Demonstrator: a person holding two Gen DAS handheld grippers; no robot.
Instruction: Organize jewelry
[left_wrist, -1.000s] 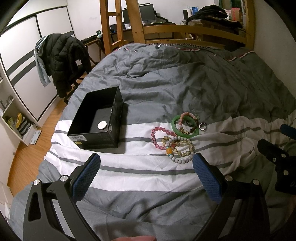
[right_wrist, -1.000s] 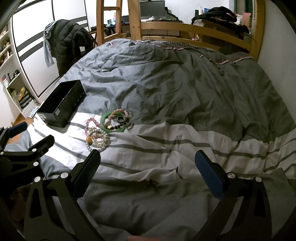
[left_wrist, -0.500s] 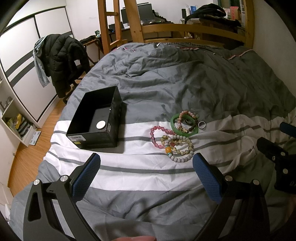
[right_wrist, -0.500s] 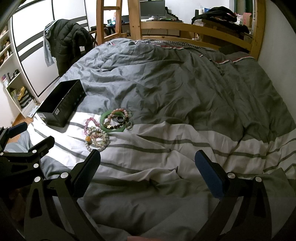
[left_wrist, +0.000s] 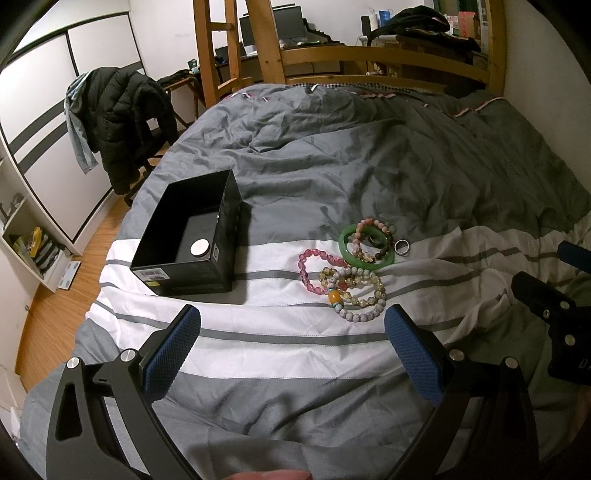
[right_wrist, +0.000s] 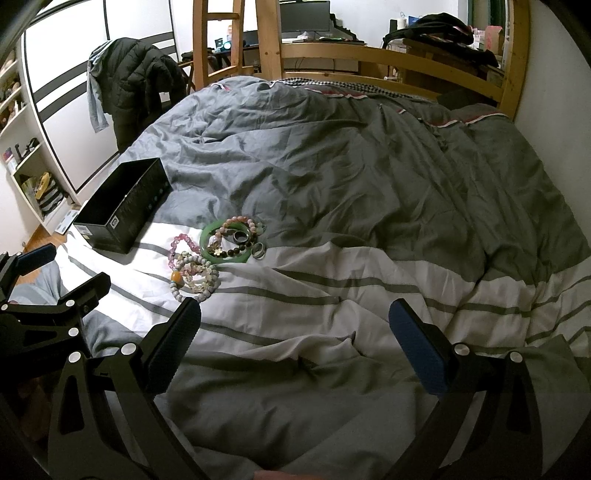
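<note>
A heap of jewelry lies on the striped duvet: a green bangle (left_wrist: 347, 251) (right_wrist: 205, 243), a pink bead bracelet (left_wrist: 308, 271) (right_wrist: 174, 249), pale bead bracelets with an amber bead (left_wrist: 354, 291) (right_wrist: 194, 277) and a silver ring (left_wrist: 402, 246) (right_wrist: 258, 252). Left of the heap stands an open black box (left_wrist: 221, 236) (right_wrist: 136, 206) with a white disc (left_wrist: 200, 247) inside. My left gripper (left_wrist: 291, 328) is open and empty, hovering in front of the heap. My right gripper (right_wrist: 293, 321) is open too, to the right of the jewelry.
The grey and white duvet (left_wrist: 369, 166) covers the whole bed. A wooden bed frame and ladder (left_wrist: 273, 40) stand at the back. A chair with a black jacket (left_wrist: 122, 118) and white shelves (left_wrist: 33, 243) are at the left, past the bed's edge.
Both grippers have crept slightly nearer to the jewelry; the box and bracelets sit a little lower in the views. Nothing has been picked up.
</note>
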